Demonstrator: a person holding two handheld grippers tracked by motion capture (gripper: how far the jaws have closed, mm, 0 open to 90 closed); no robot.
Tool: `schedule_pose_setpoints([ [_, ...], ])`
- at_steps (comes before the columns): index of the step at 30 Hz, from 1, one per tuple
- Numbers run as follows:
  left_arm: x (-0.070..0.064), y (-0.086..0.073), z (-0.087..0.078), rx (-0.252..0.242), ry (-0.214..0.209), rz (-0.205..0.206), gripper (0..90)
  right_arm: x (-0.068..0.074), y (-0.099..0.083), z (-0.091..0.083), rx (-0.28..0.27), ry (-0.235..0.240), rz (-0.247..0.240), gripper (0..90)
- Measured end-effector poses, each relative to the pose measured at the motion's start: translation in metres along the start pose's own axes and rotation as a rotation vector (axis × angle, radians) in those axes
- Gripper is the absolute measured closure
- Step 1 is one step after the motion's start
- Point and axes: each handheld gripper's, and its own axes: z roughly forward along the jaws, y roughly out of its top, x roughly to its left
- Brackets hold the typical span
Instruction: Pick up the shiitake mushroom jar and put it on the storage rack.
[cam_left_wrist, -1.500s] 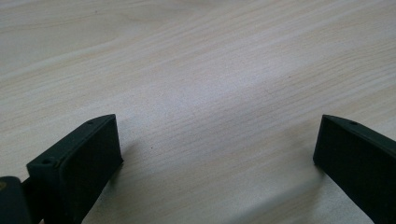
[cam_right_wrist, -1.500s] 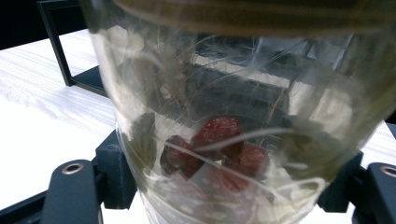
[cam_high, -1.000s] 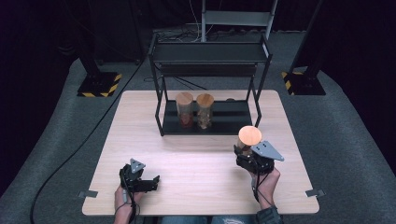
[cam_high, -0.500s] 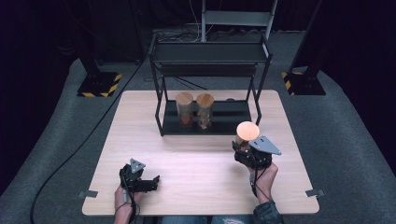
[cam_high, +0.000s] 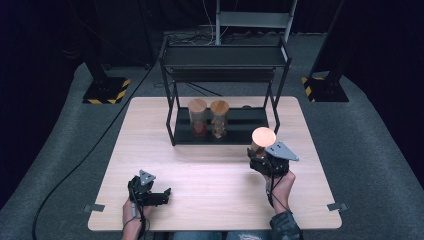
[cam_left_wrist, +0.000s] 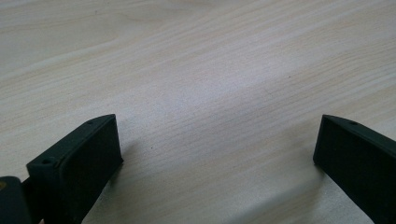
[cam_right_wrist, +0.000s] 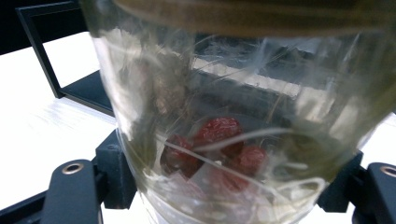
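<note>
Nearest the table's front edge, the left gripper (cam_high: 161, 192) rests low over the wooden table (cam_high: 210, 170), held in the person's left hand (cam_high: 134, 215). Its jaws stand wide apart with nothing between them; the left gripper view shows bare wood grain in the gap.

Further in and to the right, the right gripper (cam_high: 259, 153) is raised above the table, its jaws clamped on a glass jar (cam_right_wrist: 224, 140) with a round wooden lid (cam_high: 263, 136). Seen from the right gripper view, the jar is upright between the two black jaws, with red dried fruits (cam_right_wrist: 219, 144) and pale strands inside. The jar sits just in front of the right end of the black shelf rack (cam_high: 225, 57).

Beyond, on the rack's lower shelf, two more lidded jars (cam_high: 197, 116) (cam_high: 219, 118) stand side by side, close together, left of centre. The upper shelf carries nothing visible.
</note>
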Motion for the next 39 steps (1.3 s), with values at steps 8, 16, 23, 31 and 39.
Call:
schedule_pose_setpoints([
  [8, 0.000, 0.000, 0.000, 0.001, 0.000, 0.000, 0.2, -0.002, 0.000, 0.007, 0.009, 0.003, 0.009, 24.5],
  [16, 0.000, 0.000, 0.000, 0.002, 0.000, 0.002, 0.2, -0.004, 0.001, 0.015, 0.015, 0.006, 0.016, 24.4],
  [23, 0.000, 0.000, 0.000, 0.002, 0.001, 0.001, 0.2, -0.004, 0.001, 0.021, 0.020, 0.008, 0.016, 24.5],
  [31, 0.000, 0.000, 0.000, 0.002, 0.001, 0.001, 0.2, -0.006, 0.002, 0.028, 0.028, 0.009, 0.017, 24.4],
  [39, 0.000, 0.000, 0.000, 0.000, 0.001, -0.001, 0.2, -0.006, 0.002, 0.034, 0.036, 0.006, 0.019, 24.5],
])
